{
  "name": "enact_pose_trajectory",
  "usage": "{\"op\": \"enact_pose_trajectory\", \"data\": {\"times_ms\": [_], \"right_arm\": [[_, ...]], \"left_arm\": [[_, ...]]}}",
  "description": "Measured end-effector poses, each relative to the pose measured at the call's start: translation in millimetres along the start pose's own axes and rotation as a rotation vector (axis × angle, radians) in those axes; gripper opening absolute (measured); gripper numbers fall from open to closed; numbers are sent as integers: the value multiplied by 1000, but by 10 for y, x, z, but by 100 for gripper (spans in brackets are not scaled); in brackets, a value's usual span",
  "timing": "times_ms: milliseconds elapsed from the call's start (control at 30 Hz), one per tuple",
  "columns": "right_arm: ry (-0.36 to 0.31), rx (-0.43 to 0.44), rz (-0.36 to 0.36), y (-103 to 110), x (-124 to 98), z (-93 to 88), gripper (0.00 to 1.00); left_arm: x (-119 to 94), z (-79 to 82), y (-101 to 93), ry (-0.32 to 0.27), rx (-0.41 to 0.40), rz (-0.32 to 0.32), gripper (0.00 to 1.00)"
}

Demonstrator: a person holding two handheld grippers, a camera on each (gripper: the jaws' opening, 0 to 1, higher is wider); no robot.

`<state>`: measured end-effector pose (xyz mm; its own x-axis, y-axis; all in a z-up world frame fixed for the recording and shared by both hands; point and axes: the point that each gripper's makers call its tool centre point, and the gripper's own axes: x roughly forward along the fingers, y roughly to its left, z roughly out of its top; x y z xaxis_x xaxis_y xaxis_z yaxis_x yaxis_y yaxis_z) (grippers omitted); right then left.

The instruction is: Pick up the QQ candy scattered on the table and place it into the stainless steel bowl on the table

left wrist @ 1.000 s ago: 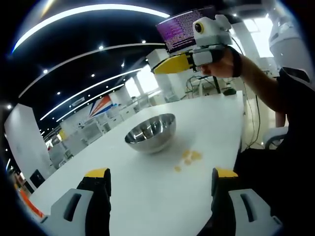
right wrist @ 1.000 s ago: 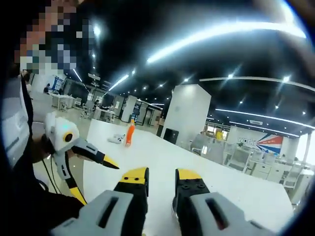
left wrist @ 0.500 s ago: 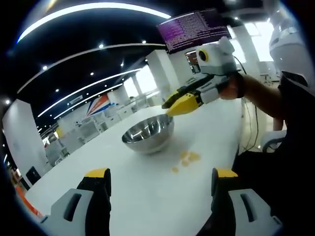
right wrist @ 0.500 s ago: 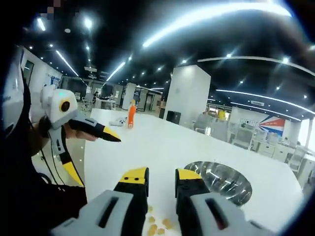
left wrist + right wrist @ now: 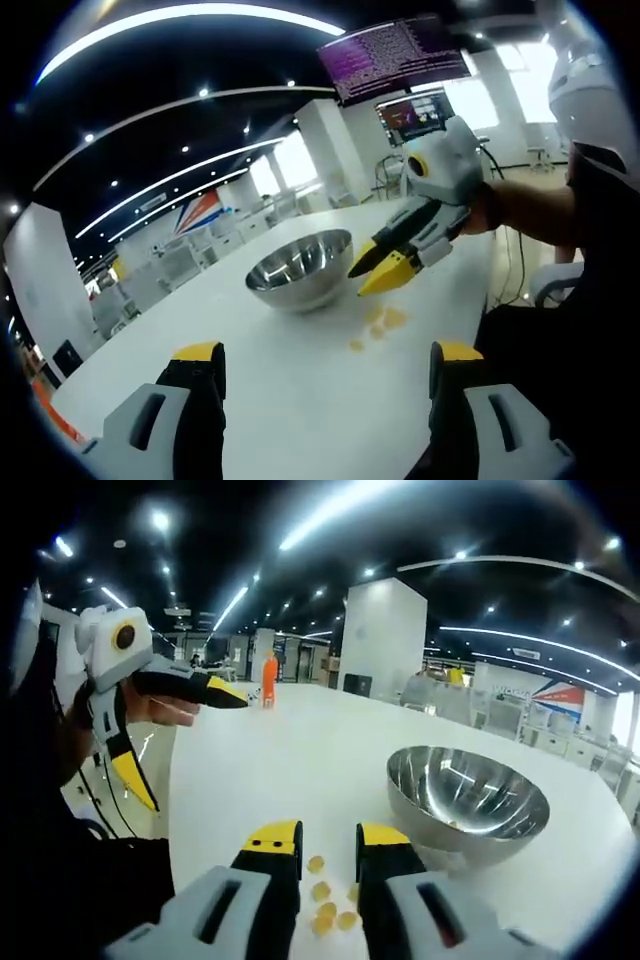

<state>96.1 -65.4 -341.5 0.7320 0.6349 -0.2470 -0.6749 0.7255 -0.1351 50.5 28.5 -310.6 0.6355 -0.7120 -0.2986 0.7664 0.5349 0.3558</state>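
Grippers hang over a white table (image 5: 300, 390): the left gripper (image 5: 318, 365), jaws spread wide, hovers near the table's near edge. Further right, the stainless steel bowl (image 5: 299, 268) stands mid-table, with QQ candy (image 5: 384, 320) scattered beside it. The right gripper (image 5: 328, 842), jaws slightly apart and gripping nothing, points down above the candy.

Orange bottle (image 5: 270, 678): upright, far end of white table (image 5: 300, 770).
Screens (image 5: 392, 58): purple-lit, hung high; smaller one (image 5: 410, 113) below.
Pillar (image 5: 387, 637): white, behind table.
Ceiling lights (image 5: 190, 14): long curved strips.
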Motion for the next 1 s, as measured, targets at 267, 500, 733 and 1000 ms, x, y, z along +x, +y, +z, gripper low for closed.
{"op": "enact_pose_trajectory", "data": {"times_ms": [267, 500, 733, 1000], "right_arm": [[39, 29, 1, -7, 70, -224, 20], [68, 63, -21, -58, 152, -444, 20], [57, 85, -55, -123, 207, -515, 20], [40, 100, -52, -90, 308, -489, 20]], "left_arm": [[28, 4, -25, 2, 6, -9, 84], [3, 23, -28, -4, 8, -6, 84], [7, -75, -34, 37, 15, -9, 84], [-23, -85, -9, 33, 1, -4, 84]]}}
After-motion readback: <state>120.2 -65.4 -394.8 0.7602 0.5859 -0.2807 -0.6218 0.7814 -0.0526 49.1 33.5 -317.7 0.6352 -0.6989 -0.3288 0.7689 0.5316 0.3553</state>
